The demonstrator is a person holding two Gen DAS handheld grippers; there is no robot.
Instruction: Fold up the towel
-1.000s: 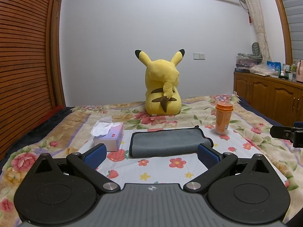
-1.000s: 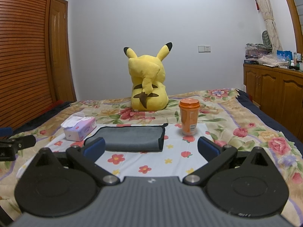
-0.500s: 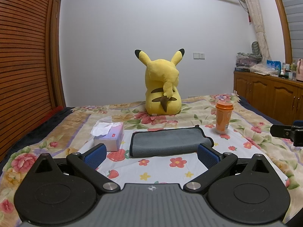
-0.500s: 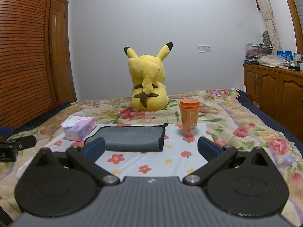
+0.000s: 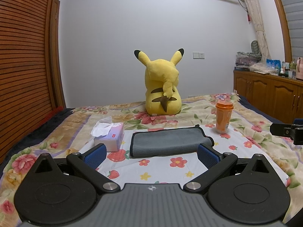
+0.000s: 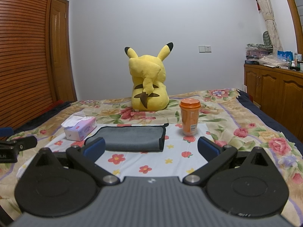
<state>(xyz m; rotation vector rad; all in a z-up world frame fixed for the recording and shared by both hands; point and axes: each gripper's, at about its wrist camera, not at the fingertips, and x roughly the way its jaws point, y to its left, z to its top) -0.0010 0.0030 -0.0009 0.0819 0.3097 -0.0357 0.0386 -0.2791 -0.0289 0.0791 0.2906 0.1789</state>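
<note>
A grey towel [image 5: 168, 141] with a dark border lies folded flat on the floral bedspread; it also shows in the right wrist view [image 6: 132, 139]. My left gripper [image 5: 150, 154] is open and empty, held just short of the towel's near edge. My right gripper [image 6: 150, 147] is open and empty, in front of the towel's right part. The right gripper's tip shows at the right edge of the left wrist view [image 5: 286, 131]. The left gripper's tip shows at the left edge of the right wrist view [image 6: 17, 147].
A tissue box [image 5: 110, 137] stands left of the towel. An orange cup [image 5: 223, 117] stands to its right. A yellow plush toy [image 5: 162, 89] sits behind it. A wooden cabinet [image 5: 272, 94] lines the right wall and a slatted wardrobe [image 5: 24, 66] the left.
The left wrist view has shifted very slightly; the towel and cup sit a touch higher in it. The right gripper has not visibly moved. Both stay open.
</note>
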